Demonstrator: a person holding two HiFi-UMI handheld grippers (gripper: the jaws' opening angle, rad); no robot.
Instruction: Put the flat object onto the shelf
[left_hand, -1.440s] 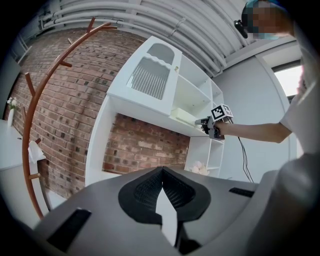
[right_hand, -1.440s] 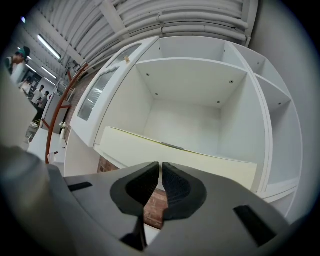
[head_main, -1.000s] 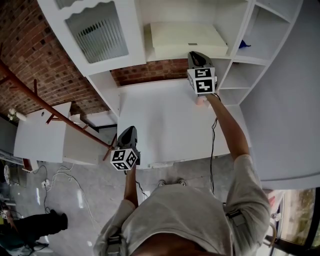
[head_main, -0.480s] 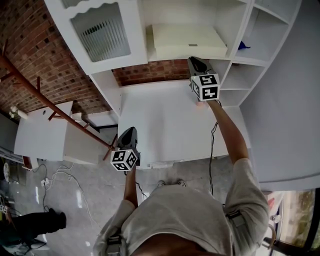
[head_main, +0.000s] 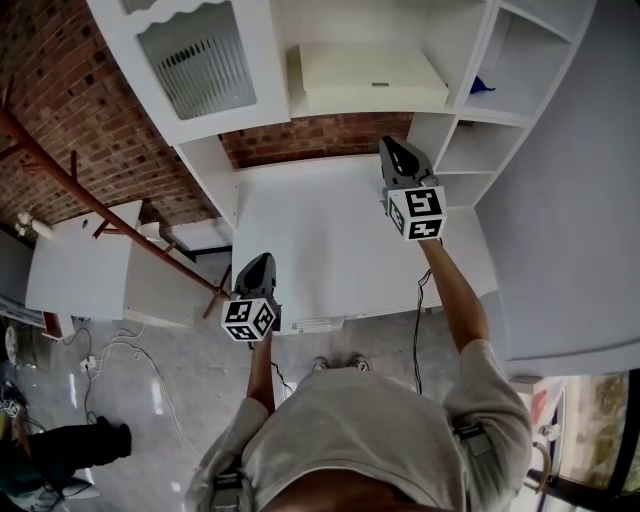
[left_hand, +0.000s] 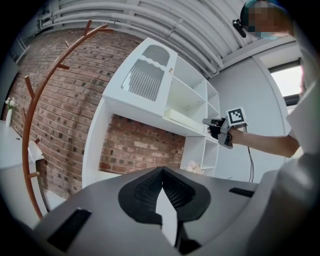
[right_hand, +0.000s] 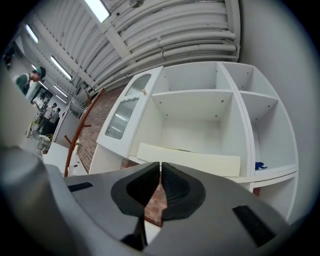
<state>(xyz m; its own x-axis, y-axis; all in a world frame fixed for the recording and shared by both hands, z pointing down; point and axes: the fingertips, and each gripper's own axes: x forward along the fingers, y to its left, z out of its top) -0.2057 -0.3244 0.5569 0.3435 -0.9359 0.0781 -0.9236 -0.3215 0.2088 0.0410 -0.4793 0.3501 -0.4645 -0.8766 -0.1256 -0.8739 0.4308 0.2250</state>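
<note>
The right gripper (head_main: 394, 150) has drawn back from the top toward mid-frame, jaws closed on nothing. The board (head_main: 370, 75) lies on the shelf (head_main: 452, 112), so placing looks done. The left gripper (head_main: 257, 260), lower left, is closed and empty too.

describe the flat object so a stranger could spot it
In the white shelf unit, look in the wide middle compartment right of the ribbed-glass door. A cream slab lies there, the only broad flat thing; the next compartment holds just a small blue object.

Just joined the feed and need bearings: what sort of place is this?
Likely an industrial hall with a mock room set: white shelf unit on a brick wall, bare ceiling pipes and strip lights.
</note>
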